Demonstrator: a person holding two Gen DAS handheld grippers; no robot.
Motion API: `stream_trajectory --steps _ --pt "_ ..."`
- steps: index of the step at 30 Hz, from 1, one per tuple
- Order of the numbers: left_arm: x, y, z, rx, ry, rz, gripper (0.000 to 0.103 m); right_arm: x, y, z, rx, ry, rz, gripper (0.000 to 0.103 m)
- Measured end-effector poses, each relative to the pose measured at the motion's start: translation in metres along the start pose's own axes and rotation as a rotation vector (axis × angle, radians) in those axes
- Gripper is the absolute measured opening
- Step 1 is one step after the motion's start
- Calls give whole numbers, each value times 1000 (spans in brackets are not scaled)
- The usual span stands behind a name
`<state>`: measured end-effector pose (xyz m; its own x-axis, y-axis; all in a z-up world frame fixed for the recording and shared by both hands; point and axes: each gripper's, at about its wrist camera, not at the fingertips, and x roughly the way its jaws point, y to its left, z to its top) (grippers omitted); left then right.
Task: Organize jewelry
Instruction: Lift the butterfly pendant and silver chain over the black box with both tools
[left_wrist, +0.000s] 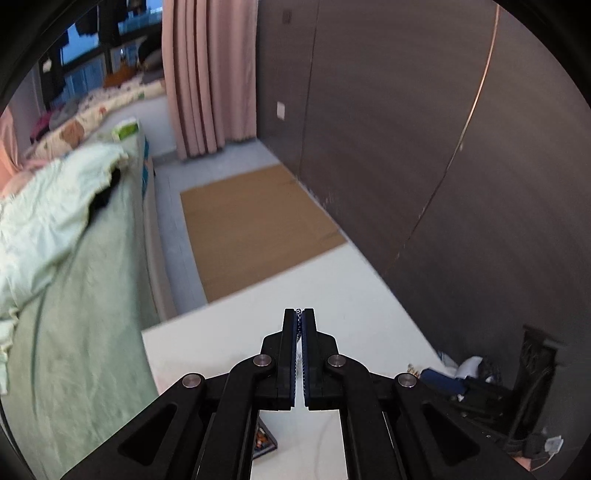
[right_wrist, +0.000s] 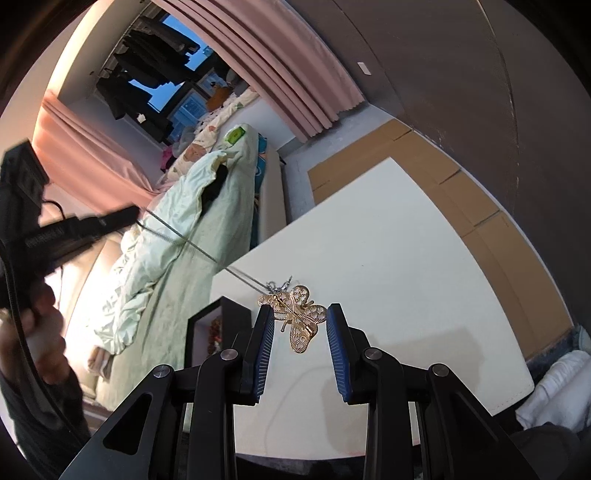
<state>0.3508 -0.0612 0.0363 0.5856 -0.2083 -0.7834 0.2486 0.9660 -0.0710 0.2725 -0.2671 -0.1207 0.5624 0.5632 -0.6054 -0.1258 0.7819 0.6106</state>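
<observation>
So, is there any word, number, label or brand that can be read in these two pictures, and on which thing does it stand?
None can be read.
Left tool, right camera: a row of pale marks on its side, too blurred to read.
Green packet on the bed: no print legible.
Small box on the white table, left camera: coloured print, mostly hidden and too small.
Gold butterfly brooch: only an openwork pattern, no letters.

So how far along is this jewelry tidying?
Early, it seems. The black open-fronted box already holds something beaded. In hand: the left gripper pinches a thin silver chain. The gold filigree butterfly brooch lies between the open right gripper fingers on the white table, not yet stored.
</observation>
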Motion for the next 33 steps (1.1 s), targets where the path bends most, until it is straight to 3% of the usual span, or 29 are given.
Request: stream_trajectory --steps 9,22,33 --pt "-54 2 32 16 -98 38 1 -16 36 20 -63 -38 30 31" --pt "-127 15 51 11 -214 96 1 -21 100 49 -186 -57 88 31" --pt "-139 48 32 -28 -205 114 1 24 147 48 -277 58 148 31"
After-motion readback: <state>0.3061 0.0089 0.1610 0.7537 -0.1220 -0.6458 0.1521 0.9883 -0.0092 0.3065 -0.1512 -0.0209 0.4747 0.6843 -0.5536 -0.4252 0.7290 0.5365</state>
